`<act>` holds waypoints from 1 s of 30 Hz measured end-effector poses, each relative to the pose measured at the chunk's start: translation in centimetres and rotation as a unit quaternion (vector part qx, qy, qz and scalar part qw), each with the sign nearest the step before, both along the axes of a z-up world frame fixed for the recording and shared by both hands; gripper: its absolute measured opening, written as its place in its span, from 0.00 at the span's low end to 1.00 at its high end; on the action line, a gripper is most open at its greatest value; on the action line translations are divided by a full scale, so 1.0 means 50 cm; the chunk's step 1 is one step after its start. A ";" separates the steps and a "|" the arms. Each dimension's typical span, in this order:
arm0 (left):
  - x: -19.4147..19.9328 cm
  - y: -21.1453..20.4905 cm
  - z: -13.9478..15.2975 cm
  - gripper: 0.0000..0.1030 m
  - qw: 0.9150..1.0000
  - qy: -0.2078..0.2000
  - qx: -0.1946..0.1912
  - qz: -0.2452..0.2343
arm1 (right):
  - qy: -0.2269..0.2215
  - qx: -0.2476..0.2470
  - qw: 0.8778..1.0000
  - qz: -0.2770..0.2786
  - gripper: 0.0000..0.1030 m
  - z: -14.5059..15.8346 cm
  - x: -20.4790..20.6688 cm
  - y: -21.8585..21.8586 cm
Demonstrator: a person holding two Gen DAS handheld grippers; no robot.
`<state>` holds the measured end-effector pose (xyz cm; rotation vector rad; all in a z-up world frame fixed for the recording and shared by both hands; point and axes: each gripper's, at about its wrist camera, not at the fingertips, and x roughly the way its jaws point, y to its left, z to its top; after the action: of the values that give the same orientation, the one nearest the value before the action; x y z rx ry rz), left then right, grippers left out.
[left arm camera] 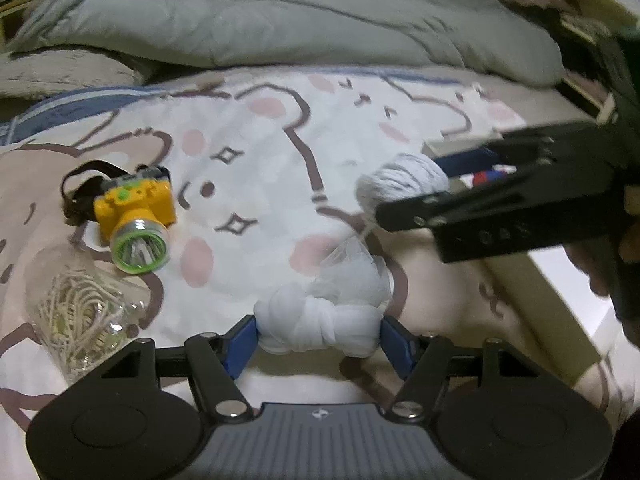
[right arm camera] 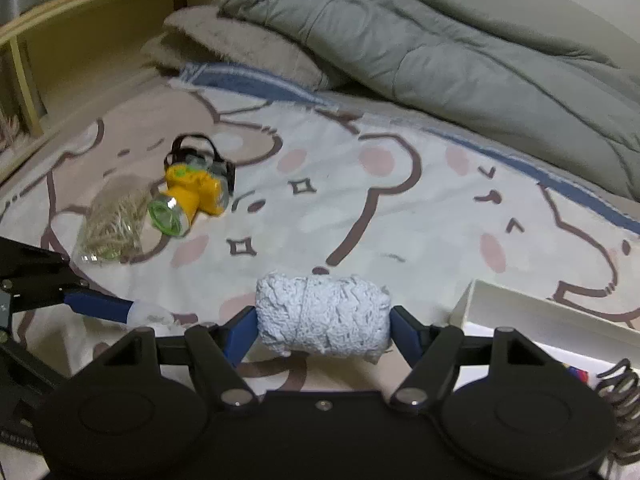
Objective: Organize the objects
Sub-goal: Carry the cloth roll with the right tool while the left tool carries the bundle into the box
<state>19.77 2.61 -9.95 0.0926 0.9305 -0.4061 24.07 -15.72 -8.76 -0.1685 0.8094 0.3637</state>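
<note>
While the left tongs (left arm camera: 318, 330) grip a knotted white cloth (left arm camera: 316, 326) and the right tongs (right arm camera: 322, 326) a lace roll (right arm camera: 322, 314), next comes carrying to the white box (right arm camera: 540, 312), lower right.

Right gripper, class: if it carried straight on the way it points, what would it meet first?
The right gripper, closed on the ball of white yarn, points down at the cartoon bedsheet. It would probably meet bare sheet first; depth is hard to judge.

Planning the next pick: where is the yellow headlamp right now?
The yellow headlamp lies on the cartoon bedsheet at the left of both wrist views, lens toward the cameras, right beside the clear bag of pale cords, and neither gripper is touching it.
</note>
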 end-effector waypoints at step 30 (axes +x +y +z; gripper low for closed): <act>-0.101 -0.092 0.130 0.65 0.988 -0.124 -0.059 0.068 | -0.097 0.049 0.989 -0.097 0.71 0.165 -0.205 -0.190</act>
<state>14.71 -1.98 -3.44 -0.0285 0.6625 -0.3129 13.80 -25.23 -0.49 -0.0322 0.6075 0.1987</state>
